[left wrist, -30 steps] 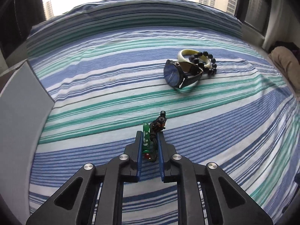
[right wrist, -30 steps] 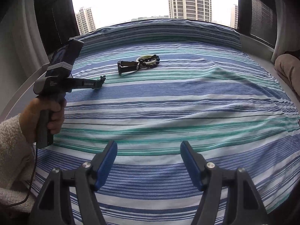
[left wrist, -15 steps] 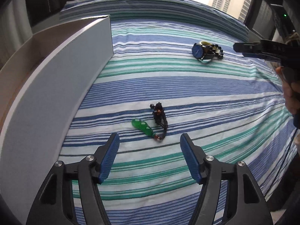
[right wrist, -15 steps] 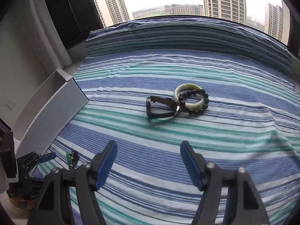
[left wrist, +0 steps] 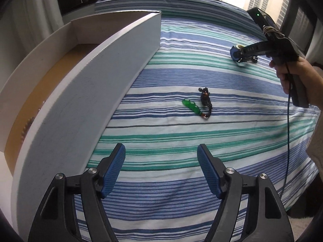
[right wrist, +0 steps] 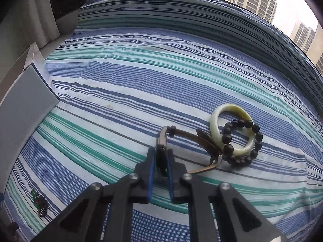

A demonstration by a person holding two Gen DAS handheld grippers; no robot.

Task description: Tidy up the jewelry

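Pinching the watch [right wrist: 164, 141] at its case with my right gripper [right wrist: 161, 173]: jaws drawn narrow, the case on edge between the pads. The watch sits mid-bed on the striped sheet [right wrist: 121, 92], toward the right edge, its leather strap trailing to touch the pale jade bangle [right wrist: 217, 133] and the dark bead bracelet [right wrist: 242, 141] lying across that bangle.

Handling judgement: the case is stiff, fairly heavy and smooth-sided, so it could rotate in the pads; the strap is floppy and may drag the beads along. The bangle looks brittle and should be taken across its rim.

Left gripper [left wrist: 161, 173] is wide apart, holding nothing. The green pendant charm [left wrist: 196, 105] lies ahead of it near the long wall of the white box [left wrist: 90, 84]. It is light and limp; grip the stones.
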